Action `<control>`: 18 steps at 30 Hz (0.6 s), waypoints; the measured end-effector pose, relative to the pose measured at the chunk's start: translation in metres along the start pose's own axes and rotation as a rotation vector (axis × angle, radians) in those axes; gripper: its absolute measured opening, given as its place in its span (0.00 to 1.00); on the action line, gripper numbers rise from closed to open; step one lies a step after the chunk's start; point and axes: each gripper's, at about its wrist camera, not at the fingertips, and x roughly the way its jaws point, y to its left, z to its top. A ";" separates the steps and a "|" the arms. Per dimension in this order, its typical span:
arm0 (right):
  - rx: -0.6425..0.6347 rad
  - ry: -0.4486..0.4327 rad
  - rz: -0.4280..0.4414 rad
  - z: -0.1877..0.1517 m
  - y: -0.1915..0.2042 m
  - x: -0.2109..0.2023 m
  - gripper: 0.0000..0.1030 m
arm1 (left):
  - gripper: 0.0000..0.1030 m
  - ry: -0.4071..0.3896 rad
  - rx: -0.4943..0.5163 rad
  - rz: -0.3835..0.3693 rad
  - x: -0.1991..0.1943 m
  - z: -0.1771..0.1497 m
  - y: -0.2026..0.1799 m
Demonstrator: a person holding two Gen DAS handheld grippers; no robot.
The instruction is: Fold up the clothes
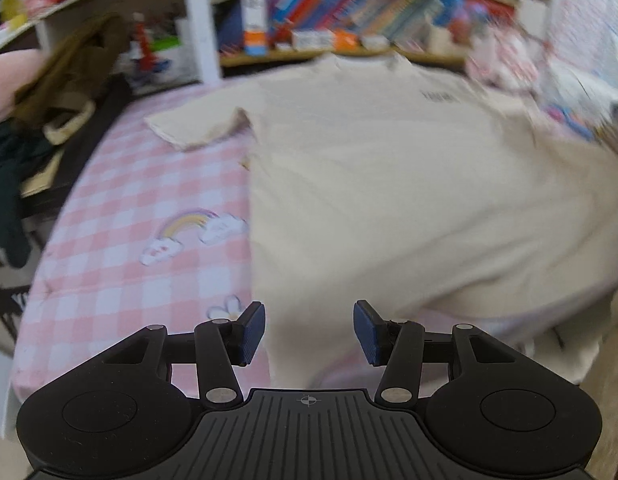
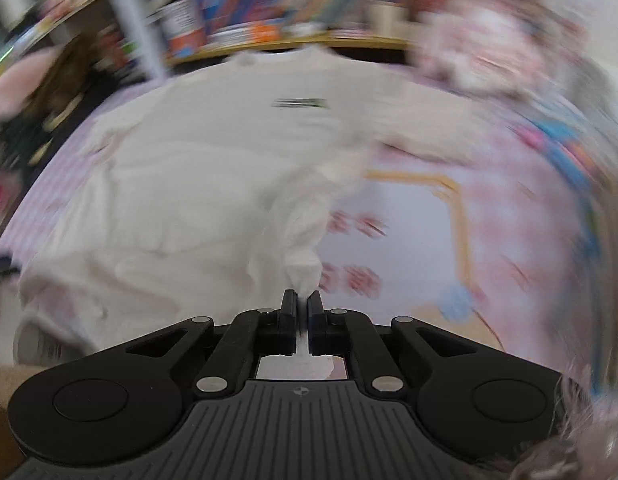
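**Cream T-shirt gripped at one edge, first fold in hand**

Cream T-shirt (image 1: 389, 184) lies spread on the bed (image 1: 121, 240), over a pink-and-white checked sheet printed with a rainbow, its collar toward the bookshelf (image 1: 349, 8) and one short sleeve (image 1: 193, 126) stretched flat to the side. The right hand-held gripper (image 2: 303, 300) is clamped on a bunch of the shirt's fabric along its right-hand side, and the cloth rises in a ridge from the bed to the jaws. The left hand-held gripper (image 1: 309, 330) hangs just above the hem with its blue pads (image 1: 253, 332) wide apart, holding nothing.

Judging from this, the first lengthwise fold is the step in hand: the pinched side is to be carried over the body of the shirt. The next move calls for the empty gripper to pin or take the hem corner so the garment does not slide, and for an even pull to keep the fold line straight. Heavy blur in the right view hides exactly which part is gripped.
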 end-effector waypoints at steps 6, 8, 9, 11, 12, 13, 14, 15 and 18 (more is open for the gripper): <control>0.177 0.017 -0.123 -0.035 -0.011 0.002 0.04 | 0.49 0.047 0.034 -0.074 0.013 -0.012 0.008; 0.221 0.027 -0.150 -0.045 -0.011 0.008 0.05 | 0.49 0.053 0.023 -0.086 0.014 -0.015 0.012; 0.243 0.033 -0.163 -0.050 -0.012 0.012 0.07 | 0.49 0.054 0.019 -0.090 0.015 -0.016 0.013; 0.287 0.043 -0.189 -0.060 -0.012 0.018 0.14 | 0.49 0.056 0.011 -0.097 0.017 -0.019 0.015; 0.299 0.044 -0.196 -0.064 -0.011 0.021 0.16 | 0.49 0.057 0.007 -0.101 0.018 -0.020 0.016; 0.302 0.043 -0.200 -0.065 -0.011 0.022 0.16 | 0.49 0.058 0.003 -0.105 0.019 -0.021 0.017; 0.304 0.043 -0.205 -0.066 -0.011 0.022 0.16 | 0.48 0.052 -0.003 -0.107 0.019 -0.020 0.016; 0.307 0.043 -0.209 -0.067 -0.011 0.022 0.17 | 0.47 0.046 -0.008 -0.110 0.020 -0.020 0.016; 0.314 0.042 -0.222 -0.070 -0.011 0.022 0.14 | 0.19 0.042 -0.022 -0.101 0.022 -0.018 0.015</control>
